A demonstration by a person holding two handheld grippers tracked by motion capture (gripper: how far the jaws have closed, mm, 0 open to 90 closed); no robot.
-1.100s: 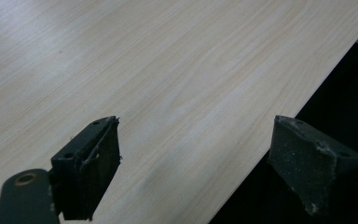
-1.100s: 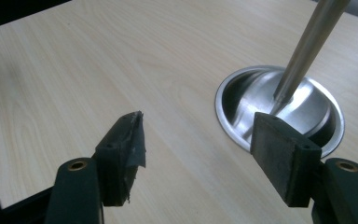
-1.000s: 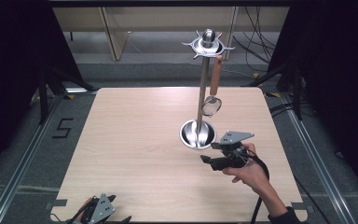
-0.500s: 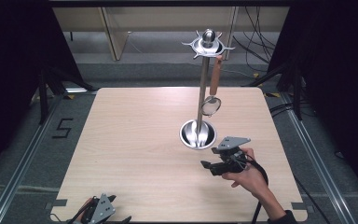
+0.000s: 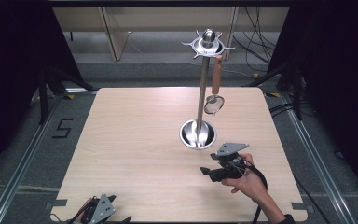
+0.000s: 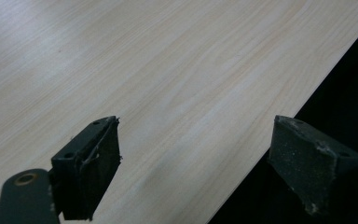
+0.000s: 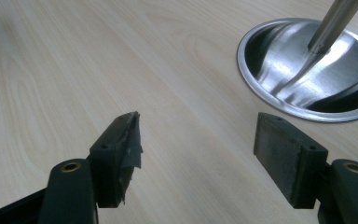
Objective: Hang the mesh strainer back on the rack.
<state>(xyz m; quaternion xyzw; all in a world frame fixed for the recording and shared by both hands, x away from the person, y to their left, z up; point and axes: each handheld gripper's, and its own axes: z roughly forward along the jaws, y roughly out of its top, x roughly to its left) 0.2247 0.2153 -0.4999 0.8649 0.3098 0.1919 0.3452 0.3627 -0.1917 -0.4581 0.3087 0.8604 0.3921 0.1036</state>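
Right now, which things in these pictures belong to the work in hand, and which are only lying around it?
Belonging to the work:
- right gripper, open, empty, beside the stand's base
- utensil stand with round steel base
- strainer with wooden handle, hanging from the stand's top ring

Only lying around:
- left gripper, open, idle at the table's near edge
- wooden table
- cables on the floor

A single black figure "5" (image 5: 62, 128) was marked on the grey floor (image 5: 28, 154) just left of the wooden surface (image 5: 135, 154), seen in the high view. No other text, label or brand could be read.
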